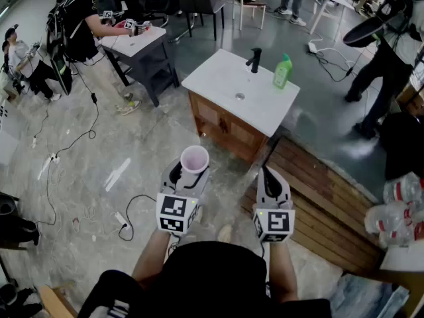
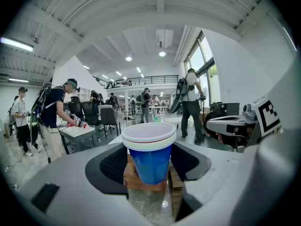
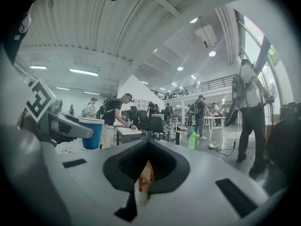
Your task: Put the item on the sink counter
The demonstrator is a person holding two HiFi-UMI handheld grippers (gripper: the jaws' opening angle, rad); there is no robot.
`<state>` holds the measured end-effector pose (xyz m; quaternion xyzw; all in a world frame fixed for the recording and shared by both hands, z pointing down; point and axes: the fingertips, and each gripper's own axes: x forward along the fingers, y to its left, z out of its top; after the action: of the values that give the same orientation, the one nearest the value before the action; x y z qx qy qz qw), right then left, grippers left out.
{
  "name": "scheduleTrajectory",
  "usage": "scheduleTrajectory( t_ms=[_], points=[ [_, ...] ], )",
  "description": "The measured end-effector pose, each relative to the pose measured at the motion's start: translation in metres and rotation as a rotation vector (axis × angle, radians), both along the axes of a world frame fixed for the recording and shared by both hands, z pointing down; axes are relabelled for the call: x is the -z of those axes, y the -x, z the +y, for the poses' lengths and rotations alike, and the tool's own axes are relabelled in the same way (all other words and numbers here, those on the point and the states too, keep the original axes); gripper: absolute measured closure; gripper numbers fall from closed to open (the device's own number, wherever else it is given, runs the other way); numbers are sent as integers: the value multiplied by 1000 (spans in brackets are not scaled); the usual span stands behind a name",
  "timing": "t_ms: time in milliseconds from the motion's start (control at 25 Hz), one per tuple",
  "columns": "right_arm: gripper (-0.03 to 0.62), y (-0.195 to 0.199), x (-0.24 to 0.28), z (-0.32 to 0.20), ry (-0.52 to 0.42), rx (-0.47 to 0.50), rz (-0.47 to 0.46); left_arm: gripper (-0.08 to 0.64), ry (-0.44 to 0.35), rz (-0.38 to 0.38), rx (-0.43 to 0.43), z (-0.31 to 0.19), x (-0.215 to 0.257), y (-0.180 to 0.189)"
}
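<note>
My left gripper (image 1: 187, 175) is shut on a stack of cups (image 1: 194, 159), held upright above the floor. In the left gripper view the stack (image 2: 149, 152) has a blue outer cup and white rims, with the left gripper's (image 2: 149, 171) jaws pressing on both its sides. The sink counter (image 1: 218, 78), white-topped on a wooden cabinet, stands ahead, apart from the cups. It carries a black faucet (image 1: 254, 59) and a green bottle (image 1: 283, 71). My right gripper (image 1: 270, 181) is beside the left one; its jaws (image 3: 141, 182) stand together, with nothing in them.
A wooden platform (image 1: 318, 191) lies to the right of the cabinet. Packs of plastic bottles (image 1: 401, 211) sit at the far right. Cables (image 1: 66, 144) trail over the floor at left. A person works at a small table (image 1: 132, 42) behind; another person (image 1: 384, 65) stands at right.
</note>
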<state>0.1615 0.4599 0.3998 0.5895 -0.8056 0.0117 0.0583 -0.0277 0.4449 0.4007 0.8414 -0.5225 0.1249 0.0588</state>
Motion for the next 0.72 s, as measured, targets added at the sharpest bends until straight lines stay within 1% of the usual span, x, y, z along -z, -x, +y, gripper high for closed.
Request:
scheduleTrajectory(
  t_ms=[120, 320, 720],
  points=[
    [594, -1, 0, -1, -3, 1, -5, 276, 3, -1, -9, 1, -3, -3],
    [594, 0, 10, -2, -18, 4, -24, 276, 3, -6, -10, 3, 6, -4],
    [594, 0, 6, -10, -15, 50, -16, 276, -7, -4, 22, -4, 4, -6]
  ],
)
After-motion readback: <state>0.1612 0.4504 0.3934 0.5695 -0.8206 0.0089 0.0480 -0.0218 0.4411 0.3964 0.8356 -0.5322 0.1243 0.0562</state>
